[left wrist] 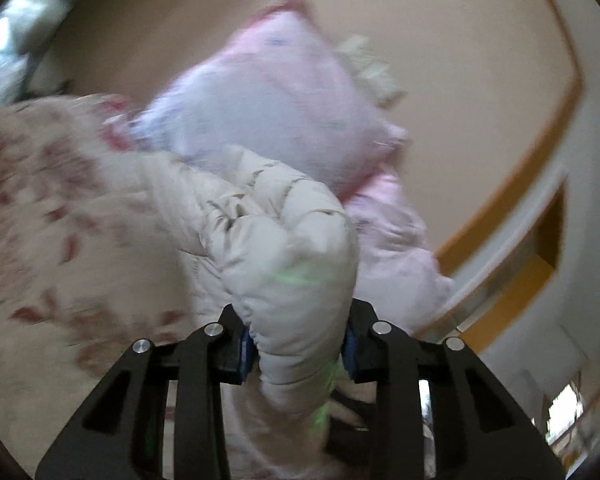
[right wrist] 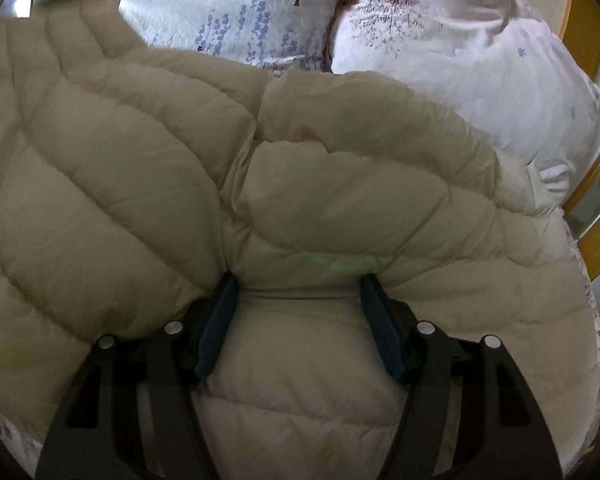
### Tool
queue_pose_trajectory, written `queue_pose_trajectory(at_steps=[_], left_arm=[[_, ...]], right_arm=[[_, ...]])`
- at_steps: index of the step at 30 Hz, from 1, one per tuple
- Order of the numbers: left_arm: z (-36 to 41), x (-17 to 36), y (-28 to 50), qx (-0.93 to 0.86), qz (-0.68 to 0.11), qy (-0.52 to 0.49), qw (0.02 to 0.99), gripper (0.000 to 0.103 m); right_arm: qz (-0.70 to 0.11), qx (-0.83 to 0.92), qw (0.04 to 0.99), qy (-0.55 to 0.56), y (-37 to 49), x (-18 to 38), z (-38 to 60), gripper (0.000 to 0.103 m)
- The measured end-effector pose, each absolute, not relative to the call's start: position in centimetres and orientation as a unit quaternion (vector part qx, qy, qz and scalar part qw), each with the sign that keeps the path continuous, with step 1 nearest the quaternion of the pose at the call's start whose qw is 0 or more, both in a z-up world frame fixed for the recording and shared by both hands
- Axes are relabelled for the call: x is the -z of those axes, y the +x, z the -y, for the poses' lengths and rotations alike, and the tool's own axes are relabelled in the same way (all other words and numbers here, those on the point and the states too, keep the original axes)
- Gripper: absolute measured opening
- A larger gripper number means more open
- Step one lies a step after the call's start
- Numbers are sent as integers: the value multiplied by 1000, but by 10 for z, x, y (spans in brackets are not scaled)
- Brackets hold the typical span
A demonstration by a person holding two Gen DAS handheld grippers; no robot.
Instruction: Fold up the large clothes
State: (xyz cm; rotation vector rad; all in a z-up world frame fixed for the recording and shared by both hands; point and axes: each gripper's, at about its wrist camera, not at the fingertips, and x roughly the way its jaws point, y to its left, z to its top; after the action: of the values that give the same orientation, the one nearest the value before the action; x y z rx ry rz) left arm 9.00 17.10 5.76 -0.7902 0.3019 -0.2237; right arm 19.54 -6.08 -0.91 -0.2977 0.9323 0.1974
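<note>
The bed (left wrist: 40, 216) wears a pale sheet with red flowers, blurred in the left wrist view, under a beige wall (left wrist: 420, 40) with an orange-trimmed white frame (left wrist: 556, 152) at the right. The left tongs (left wrist: 298, 350) pinch a raised sleeve of the cream puffer jacket (left wrist: 284, 240), hiding part of a pink floral pillow (left wrist: 268, 96) behind. In the right wrist view the jacket spreads across the bed below two floral pillows (right wrist: 460, 48); the right tongs (right wrist: 298, 280) stand spread, tips pressed into its quilting.
</note>
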Motion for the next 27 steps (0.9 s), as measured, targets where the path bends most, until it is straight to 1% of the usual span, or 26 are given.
queue_pose_trajectory(at_steps=[2, 7, 8, 13, 17, 20, 23, 25, 27], left_arm=[[-150, -72, 95, 152, -133, -363, 910, 34], [-105, -87, 109, 235, -129, -349, 898, 34], [-97, -88, 112, 243, -130, -346, 897, 34], [-59, -94, 119, 270, -139, -309, 901, 34], [-34, -94, 122, 288, -150, -284, 902, 34], [-15, -92, 123, 301, -159, -263, 903, 34], [3, -88, 127, 319, -176, -250, 897, 34], [20, -82, 133, 335, -195, -235, 891, 34], [37, -76, 138, 350, -212, -218, 886, 34]], right_arm=[[-453, -102, 876, -132, 198, 9, 64, 65], [-467, -132, 869, -102, 206, 7, 74, 66], [-468, -154, 867, -83, 208, 4, 82, 68], [-454, -199, 868, 8, 203, -19, 138, 68], [-418, -133, 897, 56, 186, -43, 210, 68], [-400, -49, 911, 89, 176, -48, 263, 68], [-421, -25, 896, 141, 178, -34, 302, 68], [-443, -24, 879, 175, 183, -20, 317, 62], [-457, -53, 863, 208, 193, -5, 324, 31]])
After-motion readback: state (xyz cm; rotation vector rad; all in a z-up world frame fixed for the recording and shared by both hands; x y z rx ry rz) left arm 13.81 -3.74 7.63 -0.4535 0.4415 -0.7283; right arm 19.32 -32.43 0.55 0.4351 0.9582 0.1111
